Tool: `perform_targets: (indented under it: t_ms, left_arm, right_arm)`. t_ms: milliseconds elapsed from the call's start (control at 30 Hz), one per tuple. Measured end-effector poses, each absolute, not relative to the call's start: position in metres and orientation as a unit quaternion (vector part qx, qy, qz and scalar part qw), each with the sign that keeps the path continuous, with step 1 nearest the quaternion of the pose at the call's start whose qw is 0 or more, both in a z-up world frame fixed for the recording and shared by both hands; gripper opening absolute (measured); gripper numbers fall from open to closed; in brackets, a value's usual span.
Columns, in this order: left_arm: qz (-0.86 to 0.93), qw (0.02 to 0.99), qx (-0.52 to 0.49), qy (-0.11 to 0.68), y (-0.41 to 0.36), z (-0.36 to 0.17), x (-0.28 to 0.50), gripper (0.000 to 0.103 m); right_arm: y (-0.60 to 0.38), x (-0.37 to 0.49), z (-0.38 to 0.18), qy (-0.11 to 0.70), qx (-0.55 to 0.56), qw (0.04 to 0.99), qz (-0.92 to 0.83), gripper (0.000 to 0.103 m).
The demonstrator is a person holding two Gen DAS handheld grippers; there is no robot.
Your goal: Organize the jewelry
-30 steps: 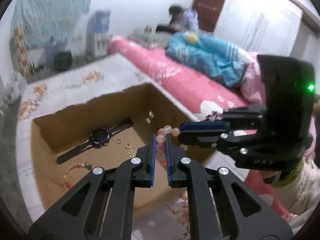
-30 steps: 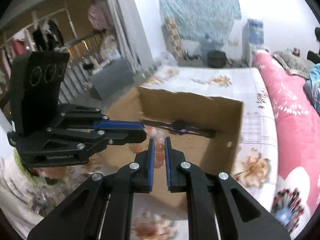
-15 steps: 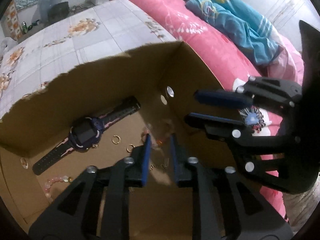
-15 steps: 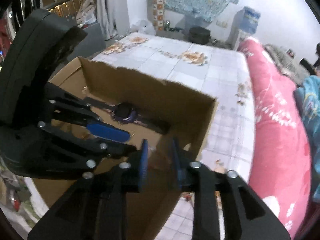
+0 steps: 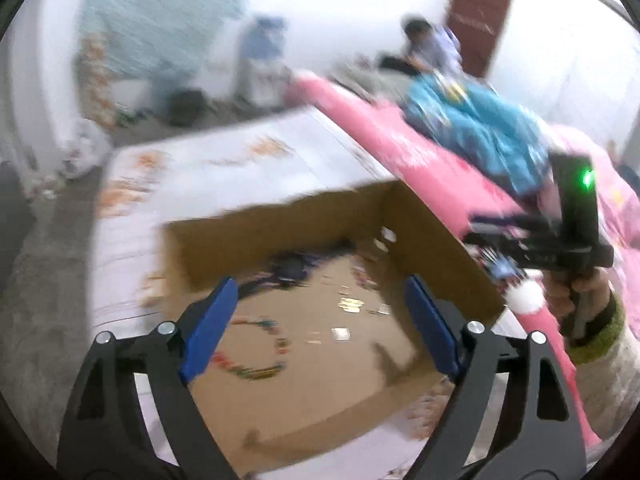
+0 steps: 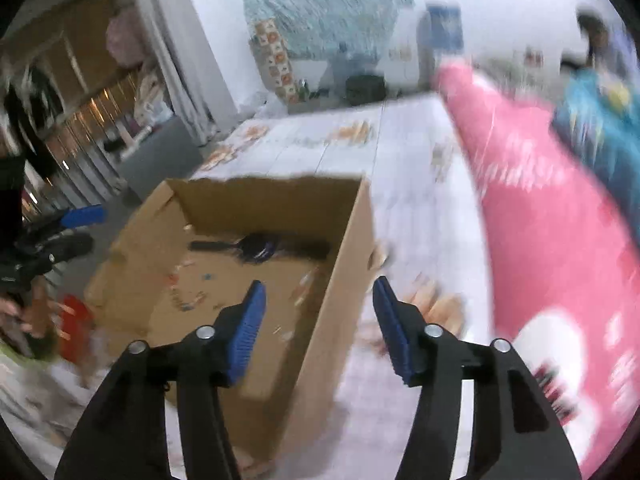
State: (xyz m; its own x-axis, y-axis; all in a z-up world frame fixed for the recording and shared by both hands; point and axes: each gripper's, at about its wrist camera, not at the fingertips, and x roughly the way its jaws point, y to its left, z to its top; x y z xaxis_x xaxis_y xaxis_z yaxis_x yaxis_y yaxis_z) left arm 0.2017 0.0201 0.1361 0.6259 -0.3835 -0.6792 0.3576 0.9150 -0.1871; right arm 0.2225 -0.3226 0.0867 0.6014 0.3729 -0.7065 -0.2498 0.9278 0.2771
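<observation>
— Cardboard, brown, open-topped: the box (image 5: 436, 240) sits on a white floral-printed surface (image 5: 240, 164) beside a pink bedcover (image 6: 548, 216). Contents?

— A dark wristwatch (image 6: 256, 249) near the far wall and a multicoloured bead bracelet (image 5: 256, 350) on the box floor; small pale bits around them, too blurred to identify.

— Left gripper (image 5: 320, 326)?

— Above the box, jaws opening wide, nothing between them.

— Right gripper (image 6: 318, 326)?

— Over the box's right wall, jaws also opening, empty.
</observation>
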Motion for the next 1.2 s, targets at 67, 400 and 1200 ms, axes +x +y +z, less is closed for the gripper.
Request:
perform_targets:
  t_ms: [67, 400, 1200]
  left_arm:
    - [-0.165, 0.914, -0.039, 0.368, 0.048, 0.133, 0.19, 0.087]
    - [-0.156, 0.828, -0.191, 0.503, 0.08, 0.033, 0.192, 0.088]
    - [-0.166, 0.844, -0.192, 0.473, 0.06, 0.039, 0.087, 0.089]
  right_arm:
    - [-0.327, 0.222, 0.071, 0.439, 0.113, 0.873, 0.178, 0.056]
    - [-0.307, 0.216, 0.033, 0.506, 0.151, 0.825, 0.199, 0.062]
    - [-0.321, 0.12, 0.034, 0.476, 0.165, 0.848, 0.163, 0.062]
